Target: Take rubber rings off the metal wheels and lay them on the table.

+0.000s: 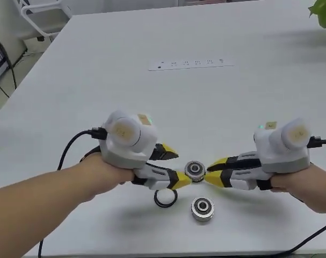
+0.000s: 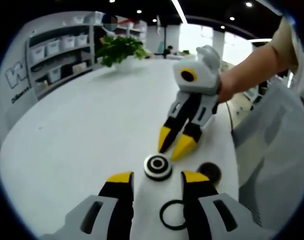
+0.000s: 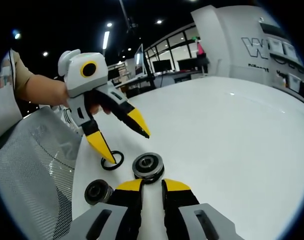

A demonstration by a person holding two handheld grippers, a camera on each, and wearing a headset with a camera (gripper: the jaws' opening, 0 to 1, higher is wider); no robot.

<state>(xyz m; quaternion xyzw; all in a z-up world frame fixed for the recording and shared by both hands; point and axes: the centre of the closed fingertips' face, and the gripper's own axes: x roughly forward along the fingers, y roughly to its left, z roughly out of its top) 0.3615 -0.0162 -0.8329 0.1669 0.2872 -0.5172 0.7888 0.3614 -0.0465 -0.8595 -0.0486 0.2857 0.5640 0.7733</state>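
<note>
The left gripper (image 2: pixel 157 178), yellow-tipped jaws spread and empty, sits just short of a small round metal wheel with dark rubber rim (image 2: pixel 158 167), flat on the white table (image 2: pixel 81 130). Opposite, the right gripper (image 3: pixel 152 186) — jaws almost together, holding nothing — points at it. A loose black rubber ring (image 1: pixel 166 198) lies nearby. Rubber probably stretches; the stiff wheel may slide — brace its hub, pinch the rim.

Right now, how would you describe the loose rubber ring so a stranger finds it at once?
On the white table, look near the front edge, where the left tongs and right tongs point at one wheel. Under the left tongs, left of the nearer wheel, lies the ring. Unlike both wheels, it is a thin black hoop, empty inside.
</note>
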